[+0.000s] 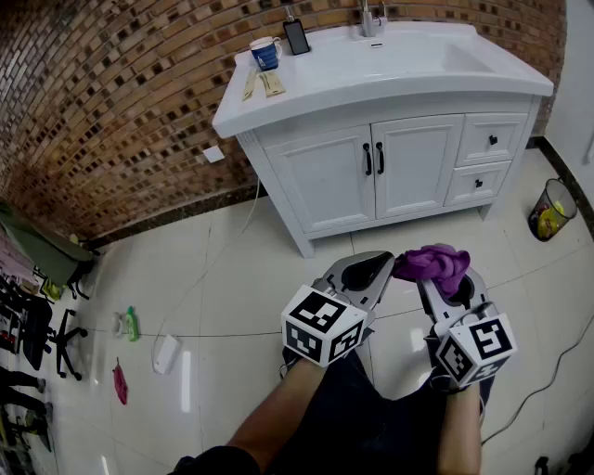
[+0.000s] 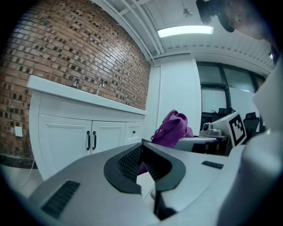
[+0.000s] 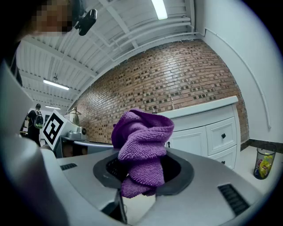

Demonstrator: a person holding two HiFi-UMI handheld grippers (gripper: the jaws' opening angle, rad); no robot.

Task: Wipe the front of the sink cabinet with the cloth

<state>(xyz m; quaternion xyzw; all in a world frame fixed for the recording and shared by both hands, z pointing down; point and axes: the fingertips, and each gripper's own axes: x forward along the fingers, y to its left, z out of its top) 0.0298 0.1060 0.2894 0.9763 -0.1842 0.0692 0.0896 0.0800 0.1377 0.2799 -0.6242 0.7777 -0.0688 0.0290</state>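
A white sink cabinet (image 1: 380, 176) with two doors and two drawers stands against the brick wall; its front also shows in the left gripper view (image 2: 84, 137) and the right gripper view (image 3: 208, 137). A bunched purple cloth (image 1: 432, 264) (image 3: 141, 145) (image 2: 171, 129) is pinched in my right gripper (image 1: 447, 283) (image 3: 139, 176), which is shut on it. My left gripper (image 1: 371, 272) (image 2: 140, 165) is beside it, shut with nothing between its jaws. Both grippers hang above the floor, well short of the cabinet.
On the countertop (image 1: 390, 65) sit a blue mug (image 1: 265, 52), a phone (image 1: 297, 37) and a tap (image 1: 371, 19). A bin (image 1: 551, 210) stands right of the cabinet. A cable (image 1: 246, 218) runs from a wall socket (image 1: 213, 154). Bottles (image 1: 130, 323) lie on the floor at left.
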